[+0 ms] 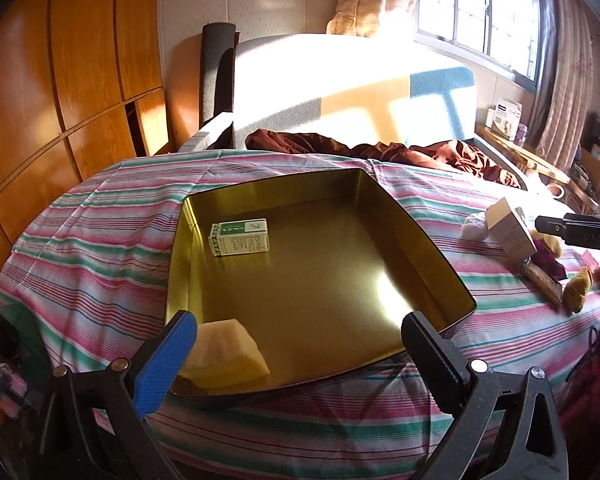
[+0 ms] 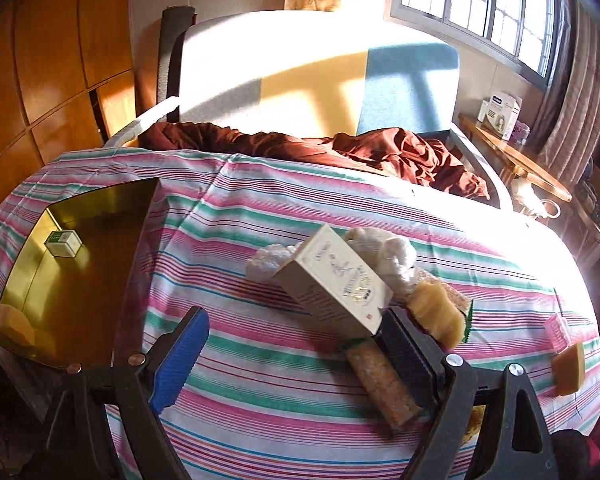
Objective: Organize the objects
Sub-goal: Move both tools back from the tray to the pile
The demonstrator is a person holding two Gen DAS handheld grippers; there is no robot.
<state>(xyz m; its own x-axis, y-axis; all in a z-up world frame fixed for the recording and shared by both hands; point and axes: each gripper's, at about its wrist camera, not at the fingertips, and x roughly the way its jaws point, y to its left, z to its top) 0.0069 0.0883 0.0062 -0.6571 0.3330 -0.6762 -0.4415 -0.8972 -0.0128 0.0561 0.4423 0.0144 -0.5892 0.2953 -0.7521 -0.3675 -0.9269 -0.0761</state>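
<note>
While hovering over the striped sheet point(image 2: 284, 360), both standing wide and empty: left gripper point(image 1: 300, 344) above gold tin point(image 1: 440, 240), right gripper point(image 2: 296, 344) beside cream carton point(image 2: 332, 280).

Print on the green box point(image 1: 240, 237) too small to read. Near corner of the sponge point(image 1: 226, 354) hidden behind the blue pad of the left gripper point(image 1: 300, 344). At the right edge of the left view, right gripper point(image 1: 572, 229) cut off, showing only one black finger. In the right view, lower end of the cream carton point(image 2: 334, 280) hidden behind the black finger point(image 2: 410, 350); grainy bar point(image 2: 382, 384) partly covered too. Tin point(image 2: 80, 272) cut at lower left. Shelf clutter at far right too small to tell.
</note>
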